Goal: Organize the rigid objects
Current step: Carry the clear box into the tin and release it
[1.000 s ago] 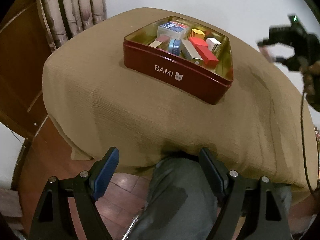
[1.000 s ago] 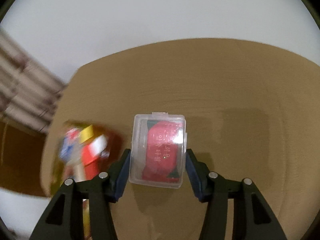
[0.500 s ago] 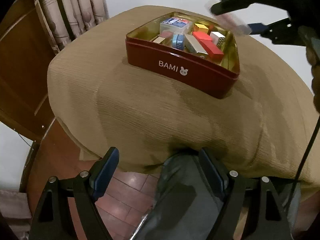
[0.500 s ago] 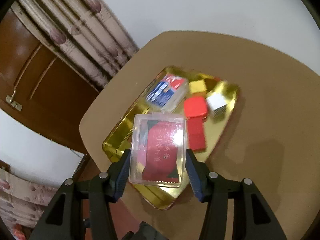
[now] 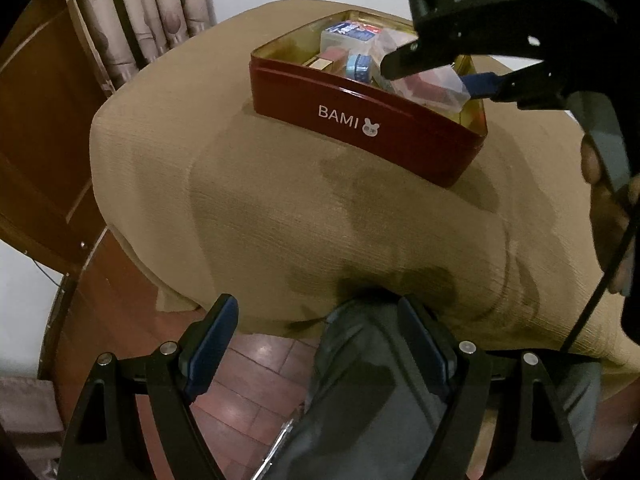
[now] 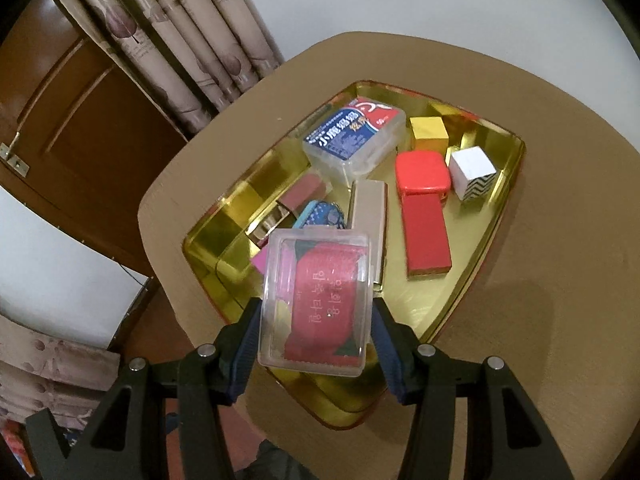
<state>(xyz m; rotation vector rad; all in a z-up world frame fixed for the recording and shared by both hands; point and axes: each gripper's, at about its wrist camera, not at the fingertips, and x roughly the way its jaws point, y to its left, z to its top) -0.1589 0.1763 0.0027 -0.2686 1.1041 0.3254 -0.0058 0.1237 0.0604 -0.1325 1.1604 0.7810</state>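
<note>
My right gripper (image 6: 314, 332) is shut on a clear plastic box with a red card inside (image 6: 320, 300) and holds it above the near corner of the red tin with a gold inside (image 6: 472, 276). In the left wrist view the same box (image 5: 430, 84) hangs over the tin (image 5: 360, 120), which reads BAMI. The tin holds a clear box with a blue label (image 6: 354, 136), a red bar (image 6: 426, 236), a red square box (image 6: 422, 170), a yellow cube (image 6: 428, 132), a white cube (image 6: 472, 172) and other small items. My left gripper (image 5: 318, 344) is open and empty, below the table's near edge.
The tin stands on a table under a tan cloth (image 5: 280, 216). A grey trouser leg (image 5: 368, 392) lies between the left fingers. Curtains (image 6: 192, 40) and a brown door (image 6: 72, 108) stand behind the table. A red tile floor (image 5: 240, 380) lies below.
My right gripper has carried the clear box from the bare cloth across to above the tin and lower toward it. My left gripper has stayed open and nearly still.
</note>
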